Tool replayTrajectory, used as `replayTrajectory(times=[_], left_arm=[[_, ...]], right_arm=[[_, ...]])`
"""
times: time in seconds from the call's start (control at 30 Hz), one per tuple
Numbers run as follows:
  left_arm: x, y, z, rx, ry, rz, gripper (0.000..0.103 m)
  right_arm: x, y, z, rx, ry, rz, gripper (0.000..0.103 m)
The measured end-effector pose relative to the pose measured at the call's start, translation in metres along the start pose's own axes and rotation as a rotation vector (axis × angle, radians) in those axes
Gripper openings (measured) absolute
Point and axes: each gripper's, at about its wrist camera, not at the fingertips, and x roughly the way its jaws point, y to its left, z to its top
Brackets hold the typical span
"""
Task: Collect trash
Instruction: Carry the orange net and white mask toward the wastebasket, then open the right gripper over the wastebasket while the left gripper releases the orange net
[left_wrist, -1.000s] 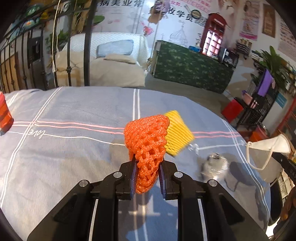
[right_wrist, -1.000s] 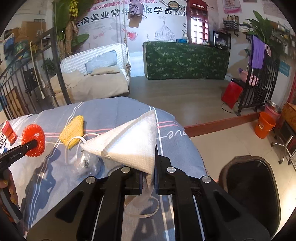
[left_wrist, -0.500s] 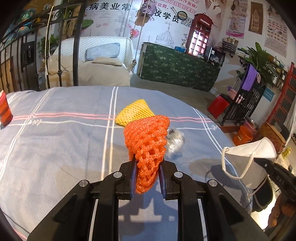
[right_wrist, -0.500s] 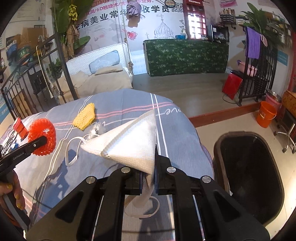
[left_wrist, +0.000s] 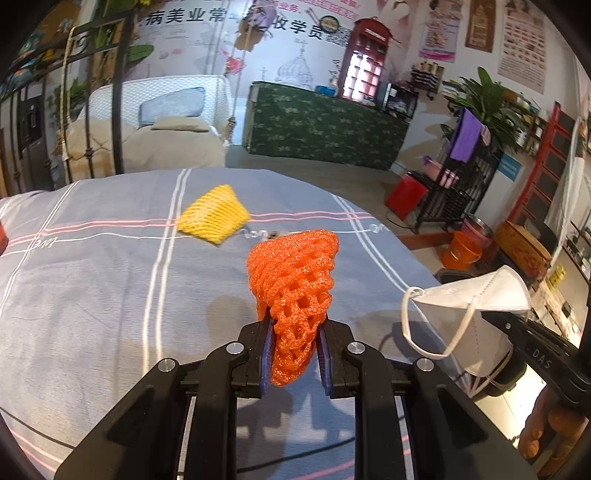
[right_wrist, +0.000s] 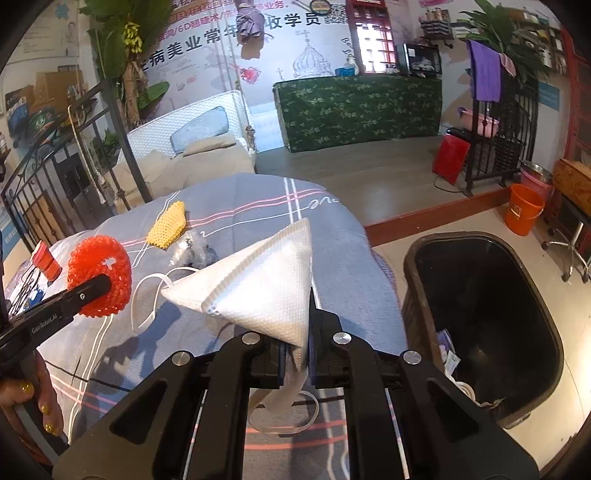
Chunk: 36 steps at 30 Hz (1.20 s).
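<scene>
Both tools loaded, over the bed beside the bin.

My left tool (left_wrist: 293, 360) is clamped on the orange foam net (left_wrist: 295, 280), which stands up out of its pads; ahead of it and to its left a yellow foam net (left_wrist: 212, 215) lies on the grey striped bed (left_wrist: 92, 295). My right tool (right_wrist: 297, 360) is clamped on the white face mask (right_wrist: 262, 288), ear loops dangling. The black trash bin (right_wrist: 413, 295) stands open on the floor just right of that tool.

White lettering "GenRobot.AI" runs along the left gripper (right_wrist: 66, 301); "DAS" marks the right gripper (left_wrist: 543, 360); the far wall banner (right_wrist: 207, 44) reads "病美业常".
</scene>
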Motion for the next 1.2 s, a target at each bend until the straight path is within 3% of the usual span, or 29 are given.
replayTrajectory(times=[0.4,0.73,0.93,1.2], left_arm=[[0.001,-0.049,-0.001,0.103,-0.015,-0.077,0.020],[0.005,-0.088,-0.003,0.189,-0.020,-0.152,0.020],[0.007,-0.109,-0.008,0.235,-0.014,-0.200,0.020],[0.013,-0.128,-0.015,0.263,0.010,-0.237,0.020]], right_arm=[[-0.018,-0.055,0.001,0.088,-0.050,-0.086,0.009],[-0.019,-0.117,0.001,0.165,-0.058,-0.222,0.009],[0.009,-0.166,-0.002,0.251,0.018,-0.333,0.009],[0.059,-0.203,-0.023,0.318,0.168,-0.385,0.009]])
